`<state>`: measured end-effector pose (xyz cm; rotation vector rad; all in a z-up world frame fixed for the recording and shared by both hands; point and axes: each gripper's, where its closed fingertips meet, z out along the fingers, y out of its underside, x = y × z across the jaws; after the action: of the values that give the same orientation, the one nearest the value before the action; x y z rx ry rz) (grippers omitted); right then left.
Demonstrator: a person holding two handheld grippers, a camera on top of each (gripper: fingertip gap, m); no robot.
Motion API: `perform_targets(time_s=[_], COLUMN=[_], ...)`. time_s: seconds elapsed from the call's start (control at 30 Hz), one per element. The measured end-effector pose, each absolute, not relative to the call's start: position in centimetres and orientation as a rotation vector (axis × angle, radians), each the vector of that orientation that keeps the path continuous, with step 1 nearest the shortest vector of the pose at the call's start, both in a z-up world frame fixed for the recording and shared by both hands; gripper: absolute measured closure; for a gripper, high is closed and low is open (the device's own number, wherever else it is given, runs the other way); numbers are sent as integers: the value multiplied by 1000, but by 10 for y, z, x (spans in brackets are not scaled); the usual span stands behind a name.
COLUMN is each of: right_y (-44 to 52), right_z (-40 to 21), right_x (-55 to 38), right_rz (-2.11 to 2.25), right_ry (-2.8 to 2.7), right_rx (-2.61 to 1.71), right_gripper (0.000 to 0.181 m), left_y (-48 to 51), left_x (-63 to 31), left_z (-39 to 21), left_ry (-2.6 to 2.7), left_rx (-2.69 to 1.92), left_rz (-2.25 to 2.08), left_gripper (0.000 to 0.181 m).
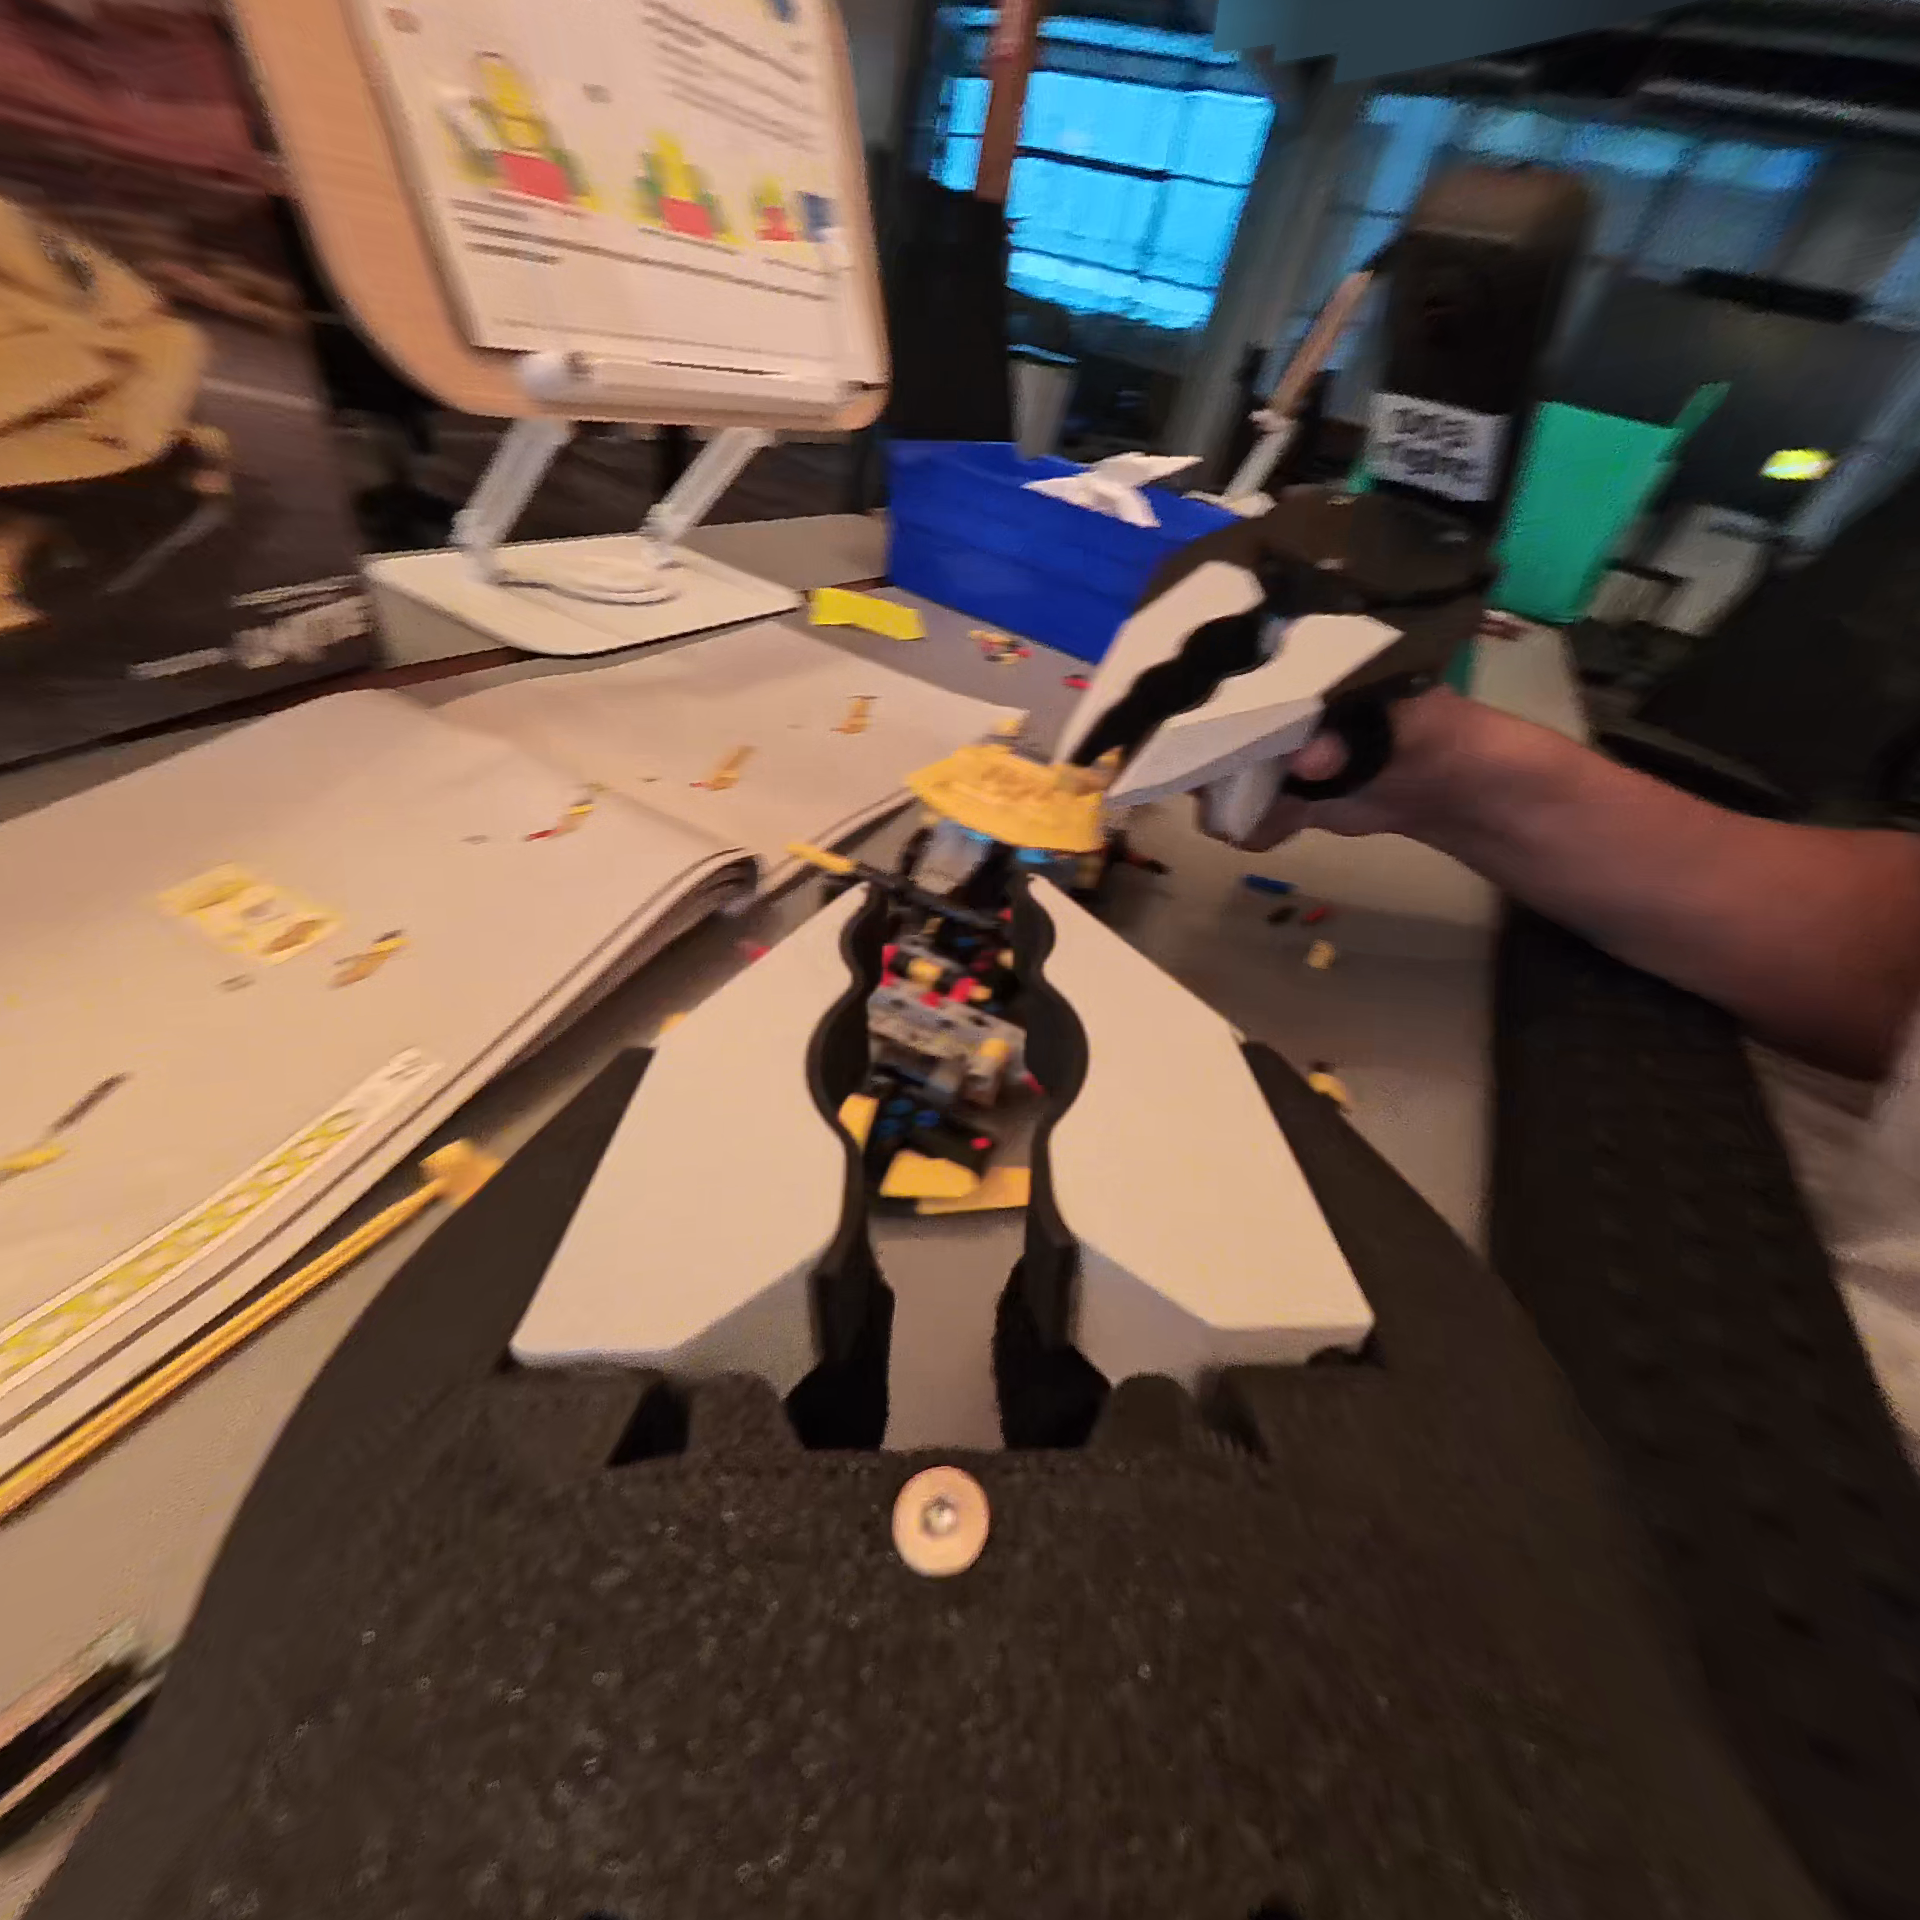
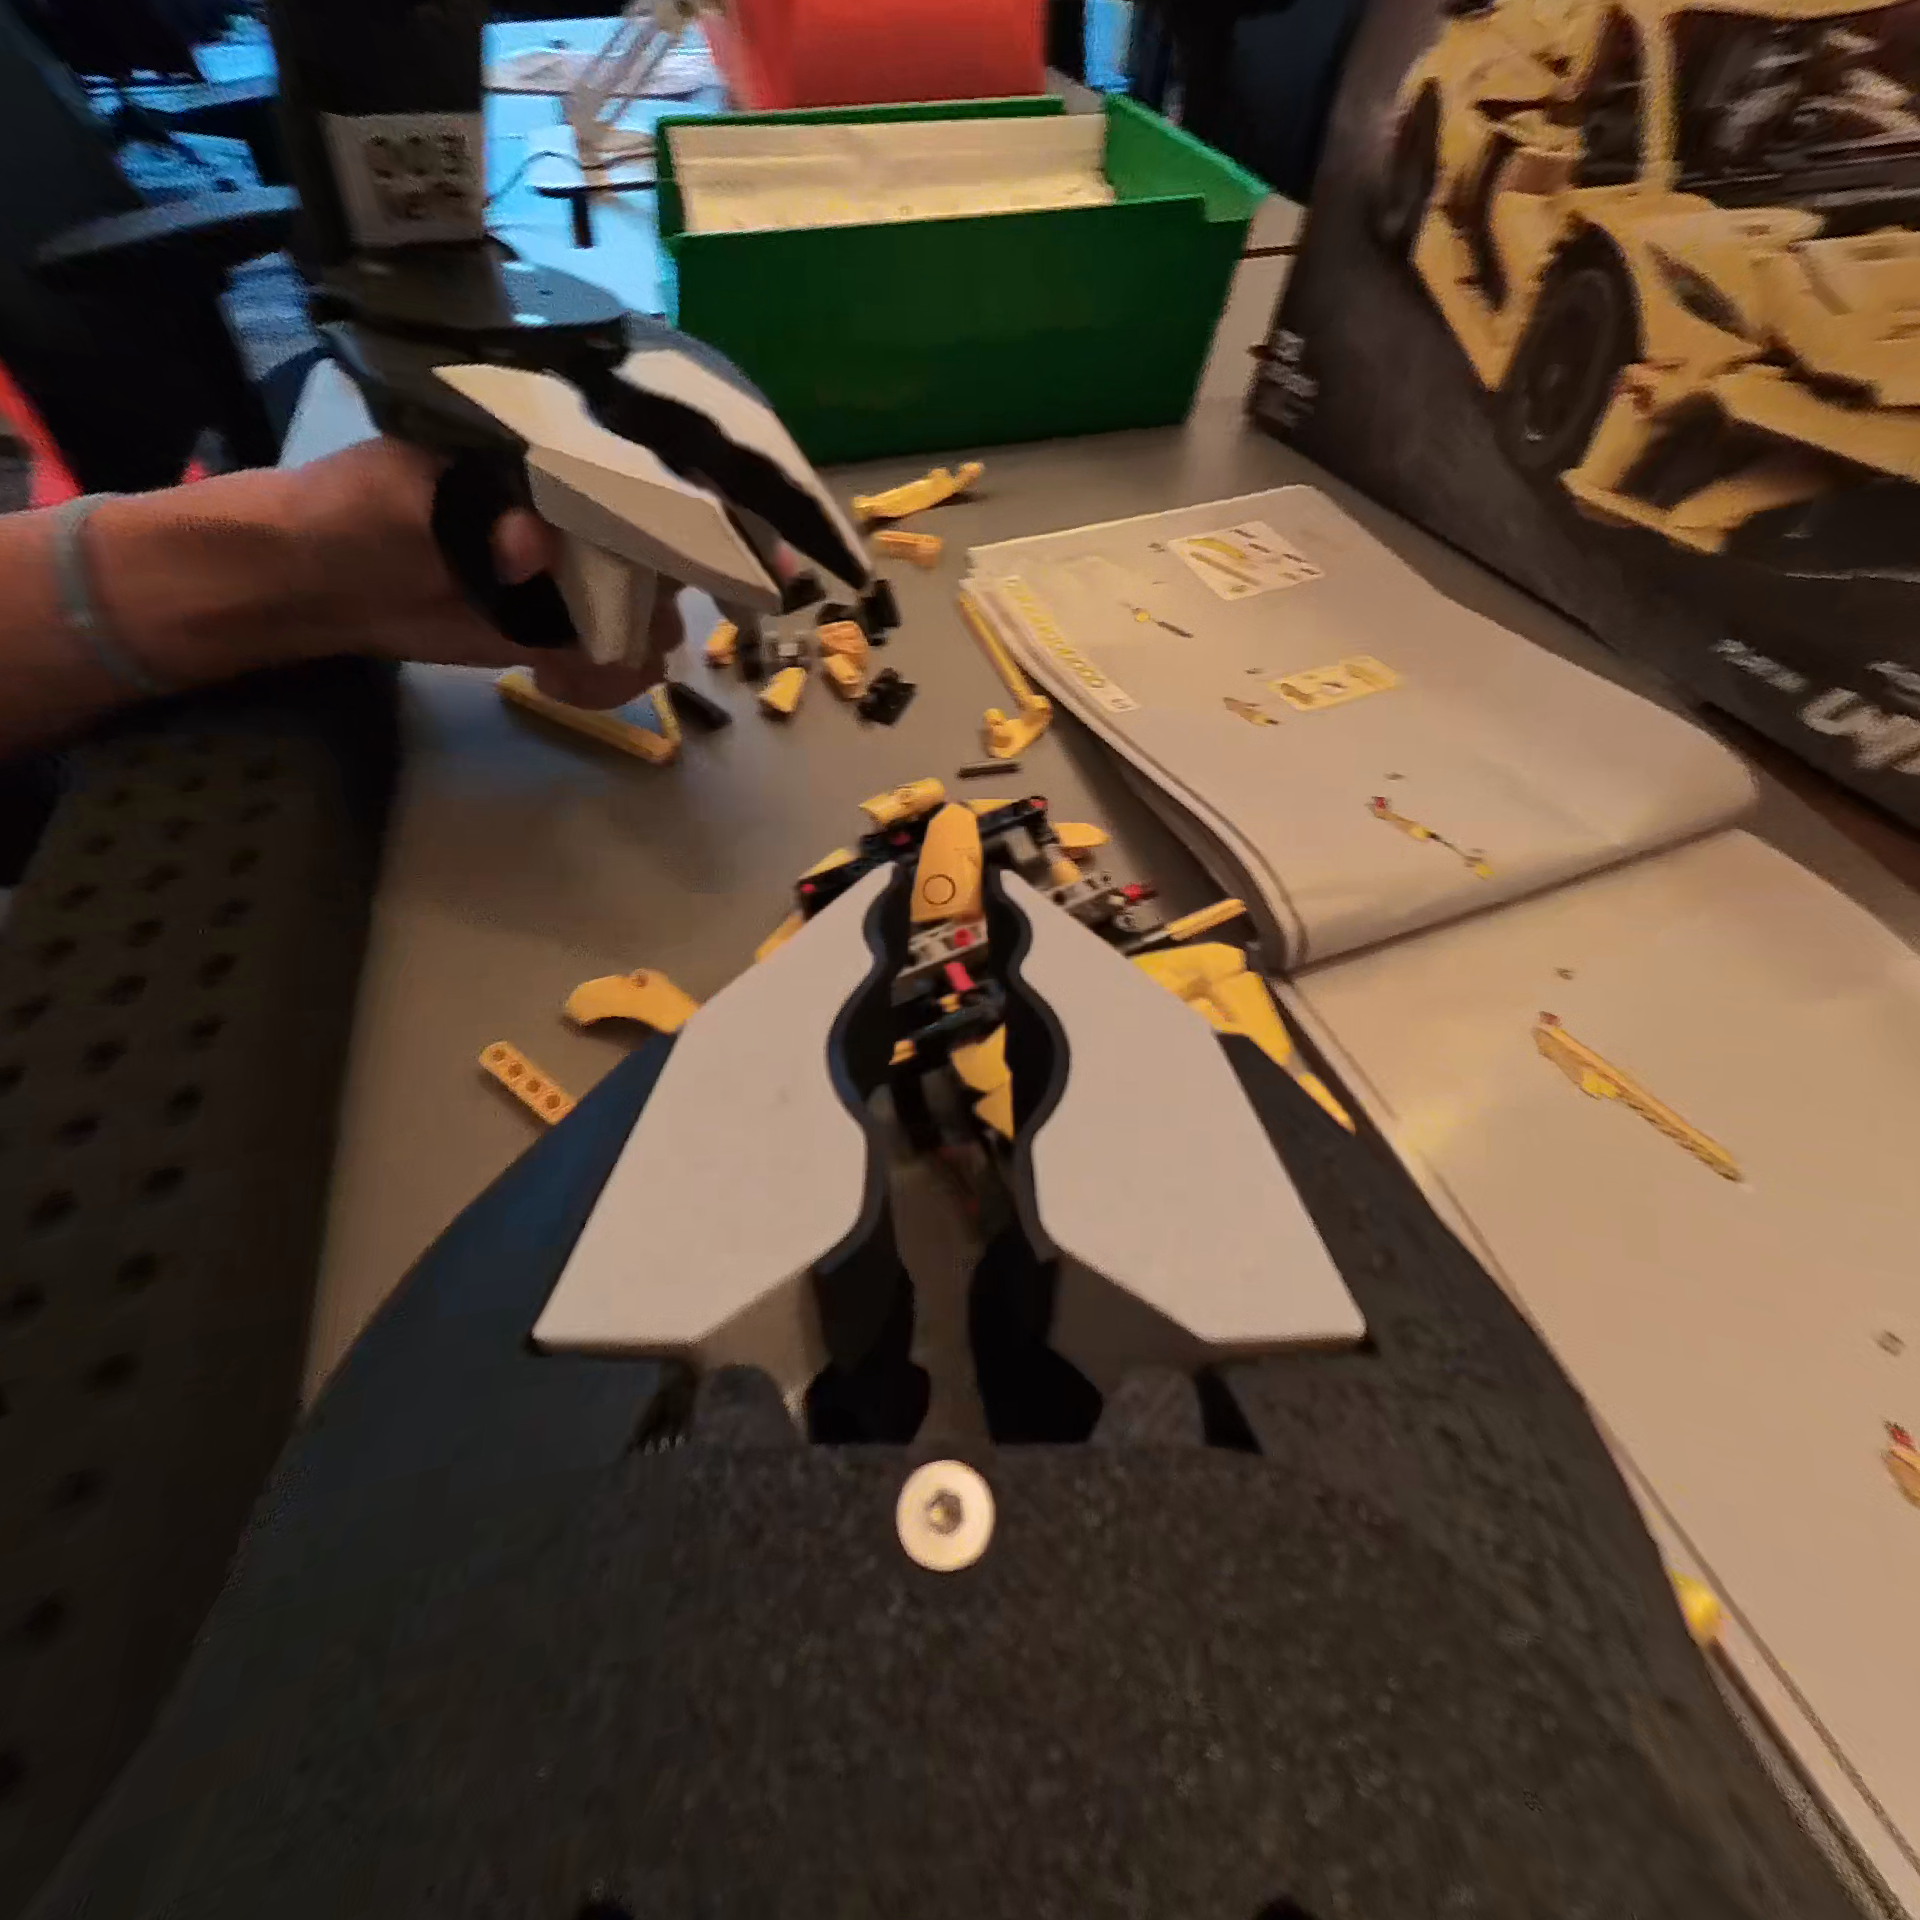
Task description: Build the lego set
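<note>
A partly built yellow and black lego assembly (image 2: 940,868) sits between the tips of my right gripper (image 2: 948,883), which is shut on it near the open booklet. The left wrist view shows the same assembly (image 1: 1003,795) at the right gripper's tips (image 1: 1086,774). My left gripper (image 1: 948,894) hovers over a small pile of grey, yellow and black pieces (image 1: 935,1039) with its jaws a little apart and nothing between them. The right wrist view shows the left gripper (image 2: 826,590) just above that pile (image 2: 821,655).
An open instruction booklet (image 2: 1403,748) lies to the right. A green bin (image 2: 956,312) and the lego box (image 2: 1662,312) stand behind it. A blue bin (image 1: 997,551) and a page on a white stand (image 1: 623,208) are farther back. Loose yellow parts (image 2: 623,1003) dot the table. A perforated black mat (image 2: 156,1039) lies at the near edge. My hands' fingertips stand some 9 cm from each other.
</note>
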<state>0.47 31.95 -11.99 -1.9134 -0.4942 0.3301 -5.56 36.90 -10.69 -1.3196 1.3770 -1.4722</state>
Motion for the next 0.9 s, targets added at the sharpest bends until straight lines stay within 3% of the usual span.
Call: perform_targets(time_s=[0.53, 0.7, 0.9], right_y=[272, 270, 270], right_z=[-122, -127, -134], right_x=[-69, -76, -74], right_rz=[557, 562, 579], right_ry=[-923, -950, -946], right_rx=[-1855, -1878, -1910], right_gripper=[168, 168, 168], left_y=[274, 263, 262], left_x=[-67, -70, -69], left_z=[-122, -120, -126], left_ry=[1804, 1844, 1872], left_rx=[-1050, -983, -991], left_rz=[-1646, -1649, -1601], left_gripper=[158, 169, 171])
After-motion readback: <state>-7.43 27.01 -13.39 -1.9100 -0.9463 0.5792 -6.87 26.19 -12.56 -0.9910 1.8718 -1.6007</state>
